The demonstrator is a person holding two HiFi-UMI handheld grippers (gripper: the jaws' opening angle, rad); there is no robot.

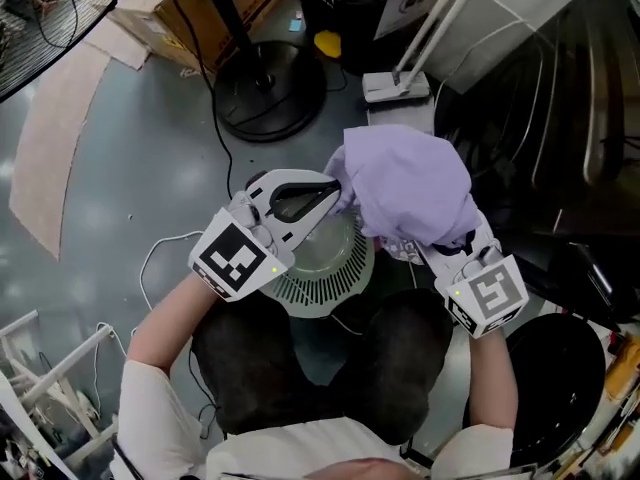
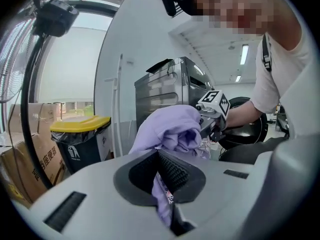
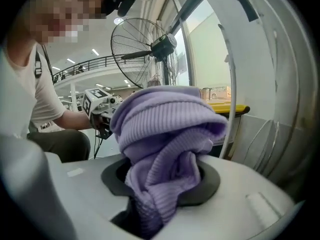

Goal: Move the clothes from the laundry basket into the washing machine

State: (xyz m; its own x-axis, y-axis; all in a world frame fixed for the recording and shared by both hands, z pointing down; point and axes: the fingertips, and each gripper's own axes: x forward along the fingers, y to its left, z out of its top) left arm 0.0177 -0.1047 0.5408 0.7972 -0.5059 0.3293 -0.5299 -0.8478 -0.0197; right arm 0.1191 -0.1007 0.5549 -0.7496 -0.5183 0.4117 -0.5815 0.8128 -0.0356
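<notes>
Lilac ribbed knit garment (image 1: 410, 183) bundled above white slatted laundry basket (image 1: 322, 280). Left gripper (image 1: 333, 195) clamps its nine-o'clock edge and right gripper (image 1: 425, 251) its five-o'clock fold, likely so nothing trails.

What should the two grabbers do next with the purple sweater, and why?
Probably carry the purple sweater sideways, off the basket, with both grips shut: the left gripper and right gripper each pinch it, and it hangs bunched right above the basket.

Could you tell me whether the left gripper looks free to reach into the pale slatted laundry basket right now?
Probably not: the left gripper is shut on the lilac knitted garment, which the right gripper also grips. The pale slatted laundry basket itself lies open just below.
</notes>
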